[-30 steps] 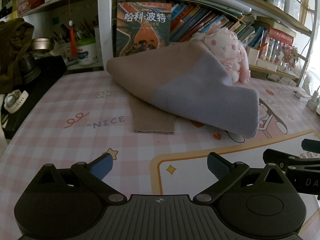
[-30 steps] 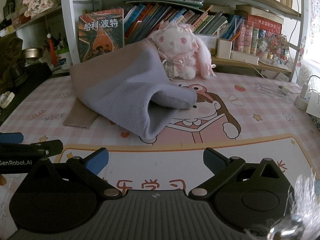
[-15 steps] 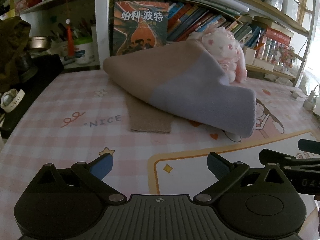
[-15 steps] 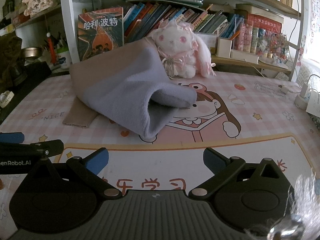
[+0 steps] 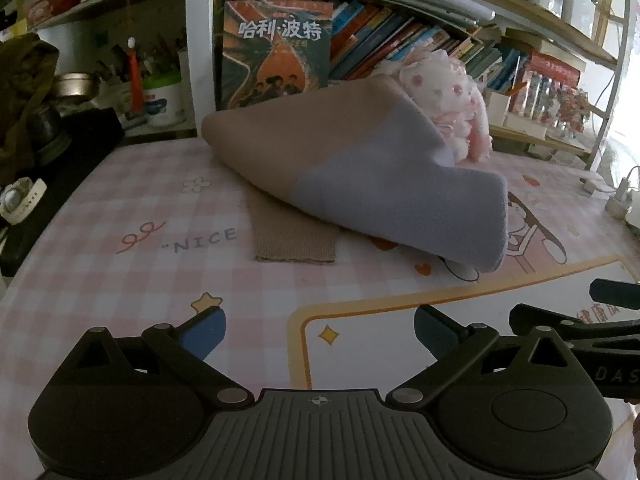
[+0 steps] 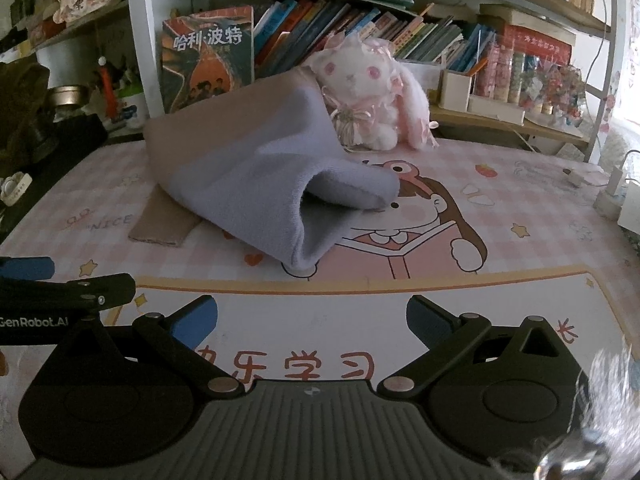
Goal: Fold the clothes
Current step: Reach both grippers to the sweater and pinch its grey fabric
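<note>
A folded garment (image 5: 360, 176), tan at the back and lavender-grey at the front, lies bulged on the pink checked table mat (image 5: 120, 280). A tan ribbed cuff (image 5: 294, 240) sticks out flat from under it. In the right wrist view the garment (image 6: 248, 184) shows an open curled fold facing right. My left gripper (image 5: 320, 330) is open and empty, low over the mat, well short of the garment. My right gripper (image 6: 312, 320) is open and empty too, beside it on the right.
A white and pink plush rabbit (image 6: 368, 92) sits behind the garment. A bookshelf (image 6: 360, 36) with books runs along the back. A dark bag and a watch (image 5: 18, 200) lie at the left edge. Chargers and cables (image 6: 616, 196) sit at the far right.
The left wrist view has shifted slightly, so the garment sits a little more left and lower in it. The garment itself has not moved. Both grippers stay open.
</note>
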`<state>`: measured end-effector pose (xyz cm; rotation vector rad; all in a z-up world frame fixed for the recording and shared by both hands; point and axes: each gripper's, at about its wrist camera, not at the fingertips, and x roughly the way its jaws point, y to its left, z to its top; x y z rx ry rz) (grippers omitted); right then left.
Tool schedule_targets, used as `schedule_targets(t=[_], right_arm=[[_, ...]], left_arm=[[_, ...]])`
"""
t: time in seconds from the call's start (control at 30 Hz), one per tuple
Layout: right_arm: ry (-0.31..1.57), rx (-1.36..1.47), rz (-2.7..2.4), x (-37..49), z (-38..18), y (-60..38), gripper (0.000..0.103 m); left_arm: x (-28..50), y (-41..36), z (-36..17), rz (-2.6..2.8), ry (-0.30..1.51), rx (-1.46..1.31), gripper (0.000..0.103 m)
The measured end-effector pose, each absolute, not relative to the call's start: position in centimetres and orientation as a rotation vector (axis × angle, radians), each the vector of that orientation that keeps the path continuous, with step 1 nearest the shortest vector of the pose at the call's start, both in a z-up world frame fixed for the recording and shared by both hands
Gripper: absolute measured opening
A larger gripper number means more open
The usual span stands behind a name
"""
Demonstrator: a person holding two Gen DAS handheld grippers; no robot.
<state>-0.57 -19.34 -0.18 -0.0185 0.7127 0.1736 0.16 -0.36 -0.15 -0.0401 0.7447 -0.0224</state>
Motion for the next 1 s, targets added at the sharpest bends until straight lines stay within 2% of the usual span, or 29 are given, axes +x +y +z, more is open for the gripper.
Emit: schedule_targets(t=[0.33,1.0], right_arm=[[0.715,-0.014,0.242,0.6,-0.5,-21.5,0.102],[0.779,0.116,0.356,5.3,-1.8,-35.9,0.102]], left_arm=[[0.4,-2.8,0.0,0.035,0.756,-0.051,0.102],[2.8,-15.9,1.4,0.142,0.683,0.135,0.101]])
